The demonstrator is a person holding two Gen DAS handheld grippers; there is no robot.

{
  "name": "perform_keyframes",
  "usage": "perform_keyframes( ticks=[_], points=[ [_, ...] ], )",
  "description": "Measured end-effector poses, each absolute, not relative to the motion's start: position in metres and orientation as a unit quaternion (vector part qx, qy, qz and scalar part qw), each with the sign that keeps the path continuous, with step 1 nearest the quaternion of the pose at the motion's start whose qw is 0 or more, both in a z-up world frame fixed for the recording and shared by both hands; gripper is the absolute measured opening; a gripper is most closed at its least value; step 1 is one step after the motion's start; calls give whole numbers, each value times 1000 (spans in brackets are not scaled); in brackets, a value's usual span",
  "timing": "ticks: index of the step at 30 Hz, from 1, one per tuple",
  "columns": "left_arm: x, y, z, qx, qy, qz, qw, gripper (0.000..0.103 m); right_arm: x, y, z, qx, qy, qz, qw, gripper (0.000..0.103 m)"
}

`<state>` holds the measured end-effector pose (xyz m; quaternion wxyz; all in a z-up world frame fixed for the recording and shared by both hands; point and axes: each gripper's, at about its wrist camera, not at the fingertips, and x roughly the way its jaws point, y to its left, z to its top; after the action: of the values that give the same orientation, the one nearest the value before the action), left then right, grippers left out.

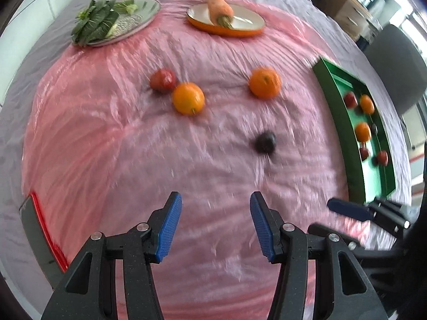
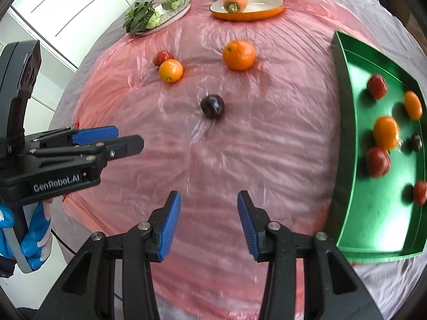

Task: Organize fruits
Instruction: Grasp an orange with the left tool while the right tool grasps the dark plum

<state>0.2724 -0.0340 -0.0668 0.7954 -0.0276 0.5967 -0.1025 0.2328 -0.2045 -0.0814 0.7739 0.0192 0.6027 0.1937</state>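
On the pink plastic sheet lie two oranges (image 1: 188, 102) (image 1: 265, 82), a red apple (image 1: 162, 80) touching the nearer orange, and a dark plum (image 1: 264, 142). A green tray (image 2: 347, 138) at the right holds several apples, oranges and a plum. My left gripper (image 1: 215, 226) hovers open and empty over the sheet, short of the fruit. My right gripper (image 2: 209, 222) is open too, nothing between its pads, with the plum (image 2: 212, 106) ahead of it. The left gripper (image 2: 112, 140) shows sideways at the left of the right wrist view.
At the far edge, a silver plate (image 1: 138, 18) carries leafy greens and an orange-rimmed dish (image 1: 248, 25) holds a carrot (image 1: 218, 8). A grey cloth covers the table under the pink sheet. A chair (image 1: 395, 61) and boxes stand beyond the table at right.
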Motion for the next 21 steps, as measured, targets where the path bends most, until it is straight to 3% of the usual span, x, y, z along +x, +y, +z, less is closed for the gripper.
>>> perform_keyframes(
  ticks=[13,21],
  points=[
    [347,-3,-77,-128,576,-44,806,47,293,-179,-86,26,561,227,796,72],
    [367,-10,-97,-120,581,-32,804,47,316,-181,-95,23,564,240,790,71]
  ],
)
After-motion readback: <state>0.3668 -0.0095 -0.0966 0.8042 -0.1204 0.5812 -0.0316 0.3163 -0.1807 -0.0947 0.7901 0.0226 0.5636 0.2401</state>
